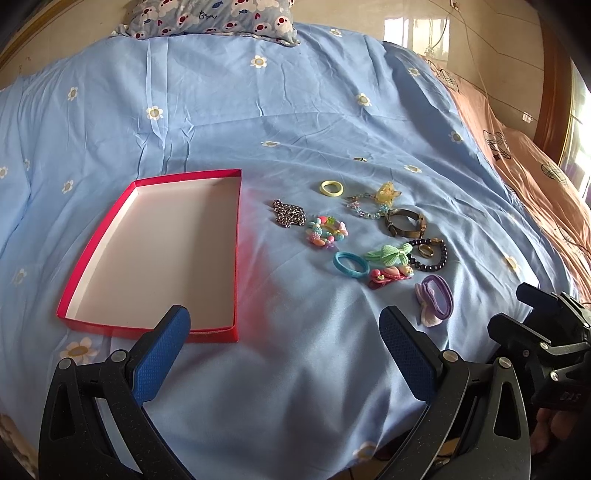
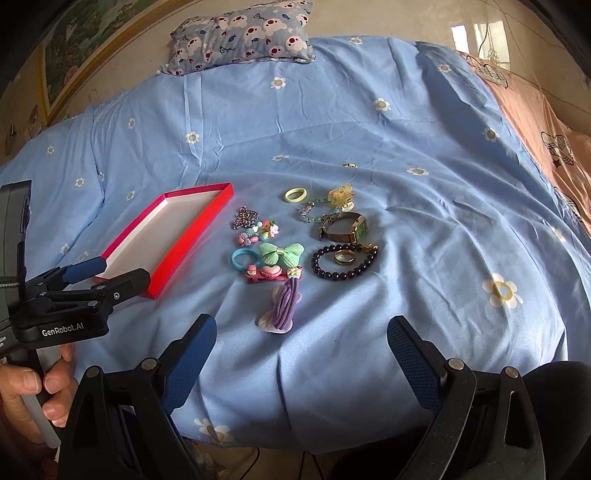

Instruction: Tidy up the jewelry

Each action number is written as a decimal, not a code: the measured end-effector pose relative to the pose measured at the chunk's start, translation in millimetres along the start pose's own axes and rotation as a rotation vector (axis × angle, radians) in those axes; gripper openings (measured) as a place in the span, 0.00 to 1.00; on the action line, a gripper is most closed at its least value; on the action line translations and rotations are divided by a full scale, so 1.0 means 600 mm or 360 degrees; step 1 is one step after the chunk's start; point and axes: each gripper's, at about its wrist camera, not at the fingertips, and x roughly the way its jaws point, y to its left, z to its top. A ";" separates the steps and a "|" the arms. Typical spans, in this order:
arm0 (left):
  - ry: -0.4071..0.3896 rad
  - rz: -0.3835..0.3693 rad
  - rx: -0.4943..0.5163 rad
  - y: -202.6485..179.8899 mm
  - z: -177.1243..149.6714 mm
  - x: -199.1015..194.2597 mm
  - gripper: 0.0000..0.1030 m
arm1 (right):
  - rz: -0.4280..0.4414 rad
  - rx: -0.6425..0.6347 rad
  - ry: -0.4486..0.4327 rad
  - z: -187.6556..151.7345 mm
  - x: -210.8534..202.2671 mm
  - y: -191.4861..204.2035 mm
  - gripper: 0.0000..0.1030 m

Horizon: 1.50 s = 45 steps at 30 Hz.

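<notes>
blue flowered bedsheet [image 1: 258, 122], cartoon-print pillow [image 2: 242, 33], pink blanket [image 1: 524, 173] alongside

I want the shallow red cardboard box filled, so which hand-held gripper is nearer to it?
Left. The left hand-held gripper hangs open over the shallow red cardboard box's near edge; the right hand-held gripper hangs open before the jewelry, farther off.

Soft, lightly creased blue cotton-like bedsheet [image 1: 295, 129]. Matt red cardboard box lid [image 1: 236, 258], pale smooth paper inside. Glossy dark bead bracelet [image 2: 345, 264], shiny metal ring [image 2: 344, 256], dull brassy watch [image 2: 345, 227]. Textured blue rubbery pads [image 1: 406, 354] on matt black plastic.
</notes>
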 end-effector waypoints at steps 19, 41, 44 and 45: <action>0.0006 -0.0001 0.0003 -0.004 -0.005 -0.005 1.00 | 0.0030 -0.0006 -0.0011 0.004 -0.002 0.006 0.92; 0.0086 -0.0070 0.0052 -0.009 0.026 0.050 0.90 | 0.0102 0.0068 0.0049 0.006 0.031 -0.012 0.70; 0.0106 -0.0099 0.0061 -0.010 0.037 0.066 0.84 | 0.0121 0.0091 0.0074 0.009 0.043 -0.017 0.62; 0.0111 -0.0108 0.0063 -0.011 0.040 0.071 0.82 | 0.0130 0.0100 0.0089 0.010 0.049 -0.018 0.61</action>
